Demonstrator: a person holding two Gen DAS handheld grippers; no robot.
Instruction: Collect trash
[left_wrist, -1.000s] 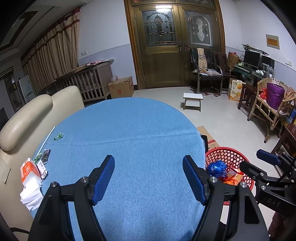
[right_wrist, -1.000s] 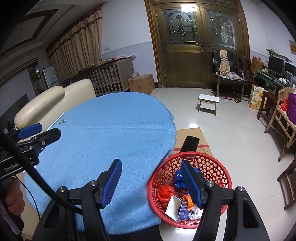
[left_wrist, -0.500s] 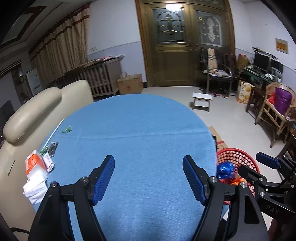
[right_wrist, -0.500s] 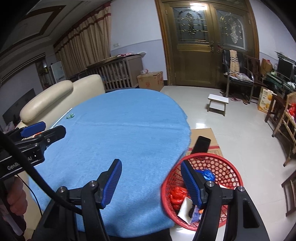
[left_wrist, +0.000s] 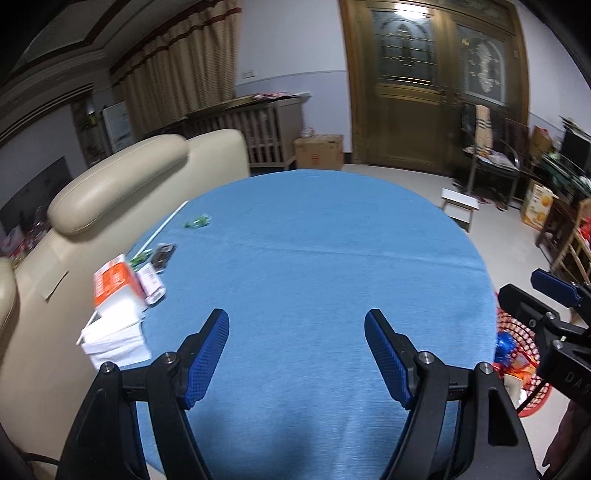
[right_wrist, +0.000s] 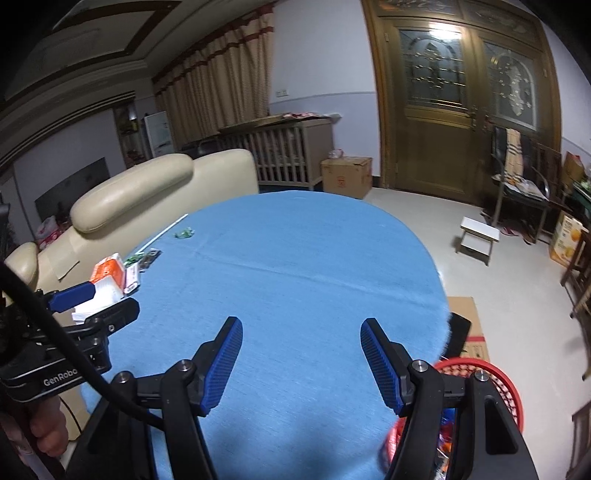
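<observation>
Jaws on both tools stand released, nothing between the blue pads. We see the left gripper (left_wrist: 296, 352) poised over the blue-covered bench (left_wrist: 317, 266), near its front edge; the right gripper (right_wrist: 301, 360) hangs over the same cloth, nearer the bench's right edge.

We find the trash gathered along the bench's far-left edge, next to the cream sofa (left_wrist: 122, 177):
- an orange-and-white packet (left_wrist: 114, 280) lying on a stack of white tissue paper (left_wrist: 114, 339);
- a small pink-and-white wrapper (left_wrist: 152, 284) touching the packet's right side;
- a dark wrapper (left_wrist: 162, 254) just beyond it;
- a green wrapper (left_wrist: 197, 221) farther back, apart from the rest;
- a thin white straw (left_wrist: 166, 225) along the cloth's edge.

The red basket (right_wrist: 498, 384) sits on the floor at the bench's right front corner, already holding blue and orange scraps; the right tool's frame hides most of it. From the right wrist view we see the left tool at the left margin, overlapping the tissue stack, a hand (right_wrist: 48, 432) gripping its handle.
</observation>
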